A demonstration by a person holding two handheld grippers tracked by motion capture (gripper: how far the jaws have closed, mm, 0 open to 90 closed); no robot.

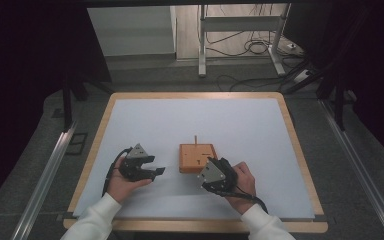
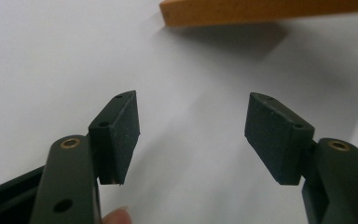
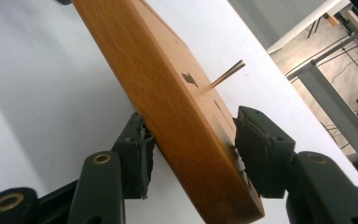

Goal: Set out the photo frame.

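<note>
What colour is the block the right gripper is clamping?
Orange-brown wood with dark cut-out marks on top. The wooden block shows best in the right gripper view, between the right gripper jaws.

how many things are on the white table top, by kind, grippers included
wooden board: 1
thin wooden stick standing on the board: 1
grippers: 2, left gripper open and free, right gripper clamped on the board's edge
total: 4

A lab-like recording bay: black curtains (image 1: 25,75), white-topped table (image 1: 145,120), metal rails (image 1: 47,175), loose floor cables (image 1: 250,47).
</note>
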